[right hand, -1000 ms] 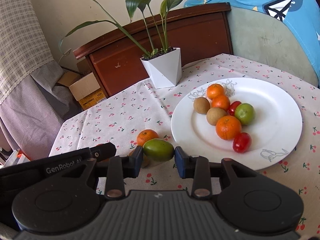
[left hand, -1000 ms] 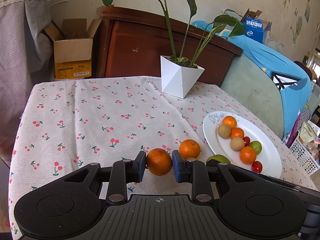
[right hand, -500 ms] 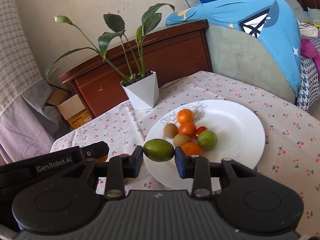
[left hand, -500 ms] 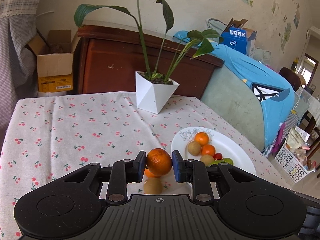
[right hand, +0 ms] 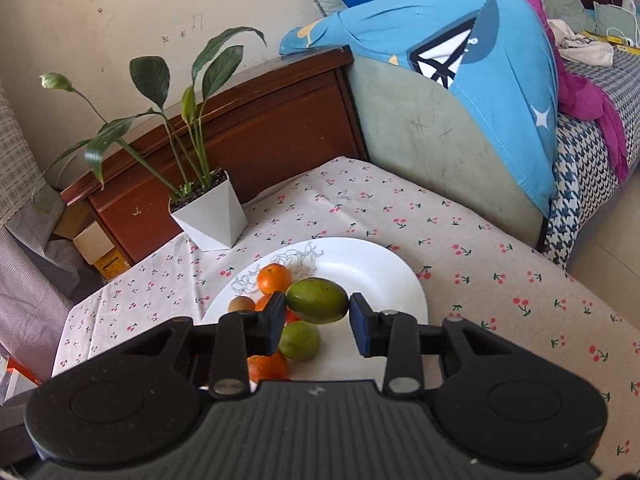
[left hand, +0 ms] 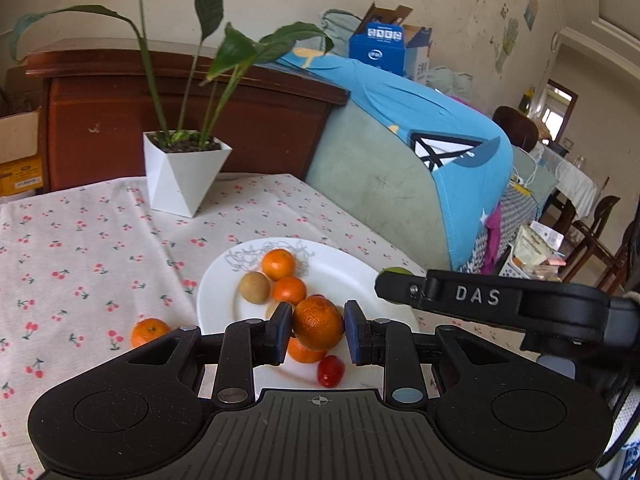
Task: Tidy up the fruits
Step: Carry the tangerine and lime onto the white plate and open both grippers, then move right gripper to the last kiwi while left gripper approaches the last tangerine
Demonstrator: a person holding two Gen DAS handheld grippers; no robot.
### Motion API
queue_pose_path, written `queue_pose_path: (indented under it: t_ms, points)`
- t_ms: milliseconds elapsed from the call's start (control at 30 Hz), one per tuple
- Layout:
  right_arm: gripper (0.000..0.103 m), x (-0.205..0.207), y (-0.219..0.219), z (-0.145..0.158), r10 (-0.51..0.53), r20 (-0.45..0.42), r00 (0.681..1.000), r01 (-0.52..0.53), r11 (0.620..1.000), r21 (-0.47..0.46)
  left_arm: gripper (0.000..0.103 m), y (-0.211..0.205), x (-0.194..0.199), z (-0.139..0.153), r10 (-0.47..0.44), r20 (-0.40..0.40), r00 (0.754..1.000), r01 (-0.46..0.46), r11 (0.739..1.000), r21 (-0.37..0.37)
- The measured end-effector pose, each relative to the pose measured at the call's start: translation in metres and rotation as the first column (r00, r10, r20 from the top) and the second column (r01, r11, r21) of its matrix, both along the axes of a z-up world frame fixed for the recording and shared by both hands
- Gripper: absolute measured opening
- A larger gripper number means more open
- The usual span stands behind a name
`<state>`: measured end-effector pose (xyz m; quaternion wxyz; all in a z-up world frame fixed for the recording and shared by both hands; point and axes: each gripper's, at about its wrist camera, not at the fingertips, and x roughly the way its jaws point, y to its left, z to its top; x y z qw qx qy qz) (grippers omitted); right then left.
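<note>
My left gripper (left hand: 318,330) is shut on an orange (left hand: 319,328) and holds it above the near part of the white plate (left hand: 348,268). My right gripper (right hand: 318,312) is shut on a green fruit (right hand: 317,300) and holds it over the same plate (right hand: 384,268). On the plate lie oranges (left hand: 279,264), a brown kiwi (left hand: 254,287), a red tomato (left hand: 331,370) and a green lime (right hand: 299,341). One orange (left hand: 150,331) lies on the cloth left of the plate. The right gripper's side shows at right in the left wrist view (left hand: 492,300).
A white pot with a plant (left hand: 186,176) stands behind the plate on the cherry-print tablecloth (left hand: 80,248). A wooden headboard (right hand: 256,128) and a blue-covered sofa (right hand: 480,92) lie beyond the table's far edge. Cardboard boxes (right hand: 94,246) sit at the far left.
Both grippers have moved up and right, over the plate, each still holding its fruit. The plate now lies directly under both. The kiwi on the cloth is out of view.
</note>
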<state>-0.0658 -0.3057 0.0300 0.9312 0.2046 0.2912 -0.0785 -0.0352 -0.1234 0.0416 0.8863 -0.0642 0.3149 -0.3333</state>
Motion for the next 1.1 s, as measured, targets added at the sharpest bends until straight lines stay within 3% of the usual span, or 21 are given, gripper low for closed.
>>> queue_pose_path:
  t_ms: [367, 767, 1100]
  points:
    - [0.035, 0.008, -0.018, -0.021, -0.043, -0.058, 0.997, 0.05, 0.992, 0.114, 0.026, -0.032, 0.001, -0.019, -0.07, -0.002, 0.998, 0.07, 0.997, 0.044]
    - [0.037, 0.006, -0.021, -0.017, -0.073, -0.033, 0.997, 0.077, 0.988, 0.131, 0.035, -0.026, 0.0, -0.017, -0.057, -0.001, 0.998, 0.057, 0.998, 0.042]
    - [0.037, 0.006, -0.012, -0.01, -0.04, 0.007, 0.999, 0.039, 0.989, 0.144, 0.041, -0.004, 0.0, -0.01, 0.015, -0.008, 1.0, -0.014, 0.994, 0.11]
